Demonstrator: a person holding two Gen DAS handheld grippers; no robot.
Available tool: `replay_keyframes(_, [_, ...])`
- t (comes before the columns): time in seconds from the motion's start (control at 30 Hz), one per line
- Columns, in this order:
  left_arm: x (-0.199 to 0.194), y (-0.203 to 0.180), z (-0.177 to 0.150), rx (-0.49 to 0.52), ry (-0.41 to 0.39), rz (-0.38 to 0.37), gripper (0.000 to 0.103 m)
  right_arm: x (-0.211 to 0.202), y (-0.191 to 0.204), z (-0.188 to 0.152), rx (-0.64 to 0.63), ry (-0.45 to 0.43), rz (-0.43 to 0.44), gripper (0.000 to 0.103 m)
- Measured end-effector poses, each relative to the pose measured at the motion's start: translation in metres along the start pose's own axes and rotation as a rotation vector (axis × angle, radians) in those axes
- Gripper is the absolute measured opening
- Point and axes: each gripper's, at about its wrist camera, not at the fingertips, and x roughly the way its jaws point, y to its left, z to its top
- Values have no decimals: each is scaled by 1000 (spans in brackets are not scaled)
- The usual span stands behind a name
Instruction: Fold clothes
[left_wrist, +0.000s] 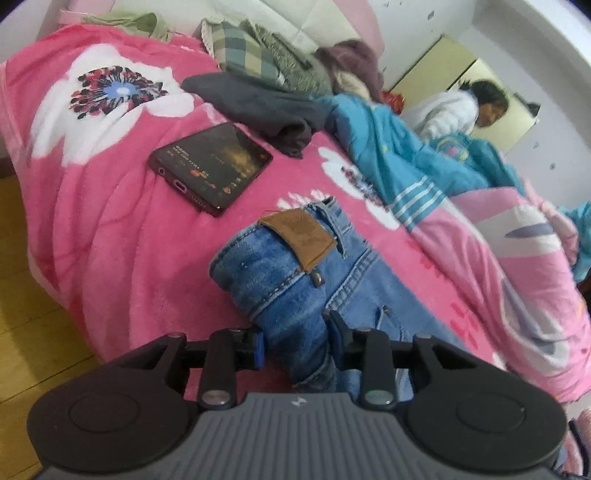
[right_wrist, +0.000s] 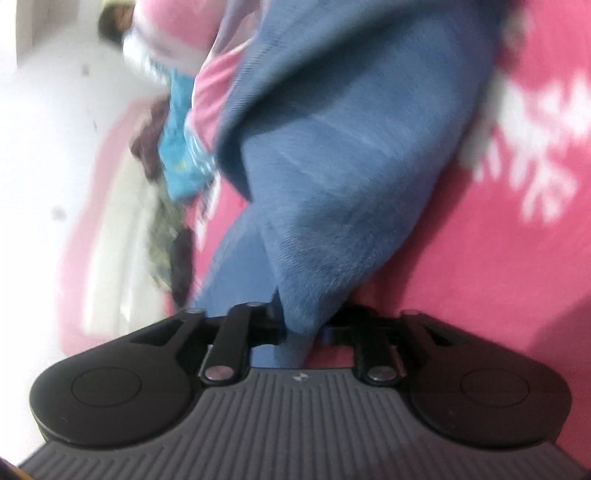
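Note:
A pair of blue jeans (left_wrist: 295, 273) with a brown leather waist patch (left_wrist: 299, 232) lies on a pink flowered blanket (left_wrist: 92, 206). My left gripper (left_wrist: 297, 343) is shut on the bunched waistband end of the jeans, the denim pinched between its fingers. In the blurred right wrist view my right gripper (right_wrist: 303, 328) is shut on a fold of the jeans leg (right_wrist: 332, 177), which hangs taut away from it over the pink blanket (right_wrist: 480, 258).
A black phone (left_wrist: 210, 168) lies on the blanket beyond the jeans. A dark grey garment (left_wrist: 258, 107), a plaid pillow (left_wrist: 243, 51) and a turquoise jacket (left_wrist: 406, 162) lie farther back. A person (left_wrist: 469, 110) sits at the right. Yellow floor (left_wrist: 29, 332) lies left of the bed.

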Motion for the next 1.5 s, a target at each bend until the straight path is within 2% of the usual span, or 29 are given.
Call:
replay_keyframes(0.03, [0,2,0,-8,-3,-13,37,-8,11,1,-93,30,-24,45])
replay_keyframes(0.07, [0,6,-1,-24,-2,-27,39,-16,24,0,-190,59,-70,50])
replay_keyframes(0.17, [1,15,-3,-55,-7,-59,42,-32,65,-13,-486,167,-160,52])
replay_keyframes(0.27, [0,17,-4,-47,-13,-75,44,16,114,-14,-670,187,-85,52])
replay_keyframes(0.4, [-7,20,-8,-28,-28,-86,53,81,180,-16,-914,211,18,52])
replay_keyframes(0.47, [-13,20,-11,7,-37,-71,56,113,213,-17,-1036,222,71,52])
replay_keyframes(0.6, [-30,22,-12,81,-90,-21,70,179,276,-19,-1270,248,174,52])
replay_keyframes(0.7, [-38,27,-6,91,-133,3,81,237,280,-25,-1344,322,156,52])
replay_keyframes(0.8, [-34,30,1,112,-159,30,83,270,275,-32,-1350,417,106,51])
replay_keyframes(0.9, [-25,28,7,153,-180,42,85,280,264,-44,-1340,475,97,30])
replay_keyframes(0.93, [-23,26,8,164,-183,37,85,276,262,-48,-1354,458,87,19])
replay_keyframes(1.0, [-18,21,10,193,-179,28,79,267,257,-57,-1383,423,68,5])
replay_keyframes(1.03, [-15,18,10,210,-175,24,75,264,256,-62,-1398,404,59,3])
replay_keyframes(1.1, [-12,10,11,251,-169,20,63,257,258,-74,-1453,342,44,3])
replay_keyframes(1.23, [-7,-7,12,313,-174,32,62,238,268,-94,-1582,212,4,3])
replay_keyframes(1.33, [-3,-17,16,335,-182,38,62,233,275,-97,-1661,142,-34,3])
replay_keyframes(1.5, [9,-26,19,358,-175,64,61,242,280,-89,-1707,126,-54,3])
